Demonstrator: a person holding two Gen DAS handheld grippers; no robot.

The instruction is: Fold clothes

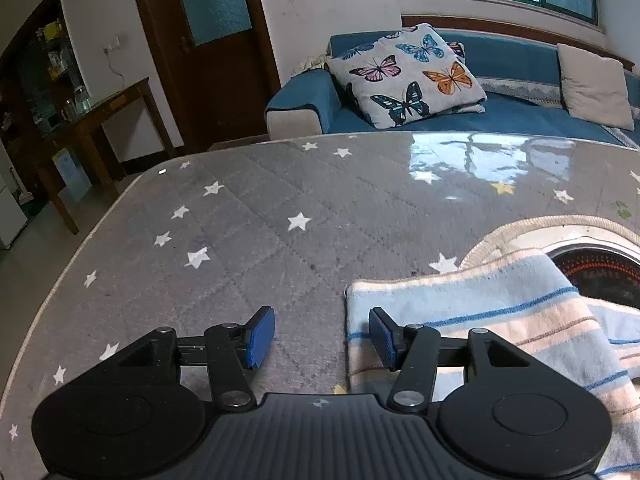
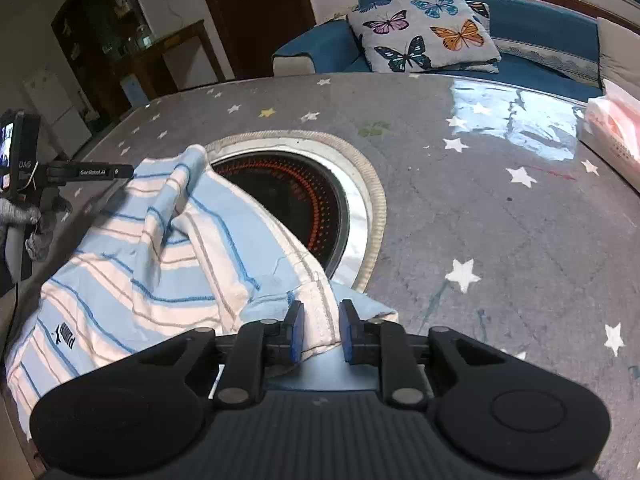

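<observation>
One striped shirt [image 2: 132, 280] overlaps round burner [image 2: 296, 204].

Blue/white striped shirt [image 2: 120, 280], grey starry tablecloth [image 2: 500, 220]

Bare star-printed tablecloth [image 1: 248, 216] lies open ahead and left of the left gripper [image 1: 322, 338]. The striped garment [image 2: 132, 264] covers the near side, overlapping the round burner [image 2: 296, 200]. A tissue pack [image 2: 612, 128] blocks the far right edge.
</observation>
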